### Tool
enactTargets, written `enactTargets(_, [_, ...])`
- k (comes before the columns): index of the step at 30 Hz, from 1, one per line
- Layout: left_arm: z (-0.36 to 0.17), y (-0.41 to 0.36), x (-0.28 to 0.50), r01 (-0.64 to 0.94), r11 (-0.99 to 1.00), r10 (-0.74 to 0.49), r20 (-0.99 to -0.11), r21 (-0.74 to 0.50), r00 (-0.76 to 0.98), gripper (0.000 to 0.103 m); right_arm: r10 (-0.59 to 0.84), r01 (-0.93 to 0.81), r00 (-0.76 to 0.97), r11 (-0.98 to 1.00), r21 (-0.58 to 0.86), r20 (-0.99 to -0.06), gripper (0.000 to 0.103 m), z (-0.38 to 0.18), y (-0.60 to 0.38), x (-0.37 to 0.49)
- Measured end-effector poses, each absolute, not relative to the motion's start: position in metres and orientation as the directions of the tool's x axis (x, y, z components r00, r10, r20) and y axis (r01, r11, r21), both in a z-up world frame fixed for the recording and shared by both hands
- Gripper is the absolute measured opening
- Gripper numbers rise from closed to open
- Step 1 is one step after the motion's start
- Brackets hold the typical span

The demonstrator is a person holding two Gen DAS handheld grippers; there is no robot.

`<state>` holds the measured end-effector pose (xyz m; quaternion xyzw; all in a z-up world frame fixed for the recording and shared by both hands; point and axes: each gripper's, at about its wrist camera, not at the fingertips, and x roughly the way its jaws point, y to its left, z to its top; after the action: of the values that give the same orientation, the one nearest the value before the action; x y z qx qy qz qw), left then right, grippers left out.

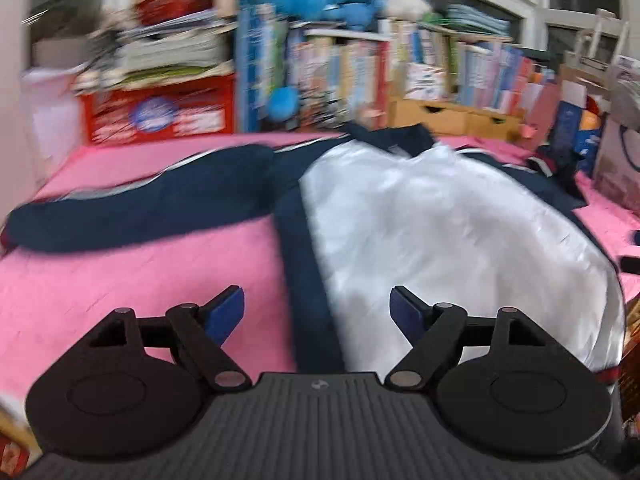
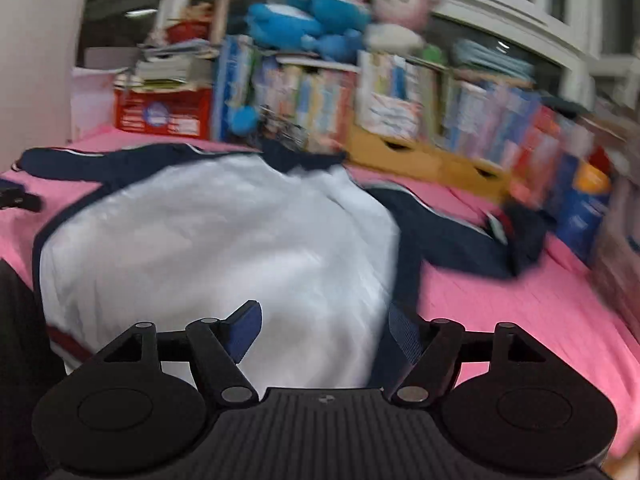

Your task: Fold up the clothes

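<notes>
One jacket [image 1: 440, 220] is what matters here: navy with a white lining, lying opened out and lining-up on a pink bed [image 1: 120, 280], collar toward the far bookshelf [image 1: 340, 68] and hem toward the camera, so its long axis runs away from both claws. Its two sleeves are flung out, one to each side. Left claw [image 1: 316, 312] hangs released, nothing between the pads, just above the navy front edge on the jacket's left side. Right claw [image 2: 324, 332] is also let go and empty, over the opposite navy edge. Each sleeve lies outward and ahead of its own claw, so I'd guess each hand takes its nearer sleeve and folds it in across the lining.
</notes>
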<state>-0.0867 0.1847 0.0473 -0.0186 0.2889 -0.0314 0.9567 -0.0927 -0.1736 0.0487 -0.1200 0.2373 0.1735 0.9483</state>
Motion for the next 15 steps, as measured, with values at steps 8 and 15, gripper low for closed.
enactTargets(8, [0.028, 0.141, -0.012, 0.125, 0.992, -0.096, -0.576, 0.011, 0.812, 0.08, 0.424, -0.489, 0.747, 0.872, 0.007, -0.512, 0.071, 0.032, -0.141, 0.01])
enactTargets(15, [0.016, 0.156, -0.012, 0.09, 0.992, -0.016, -0.598, 0.094, 0.801, 0.082, -0.021, -0.124, 0.806, 0.971, -0.203, -0.592, 0.08, 0.017, -0.245, 0.078])
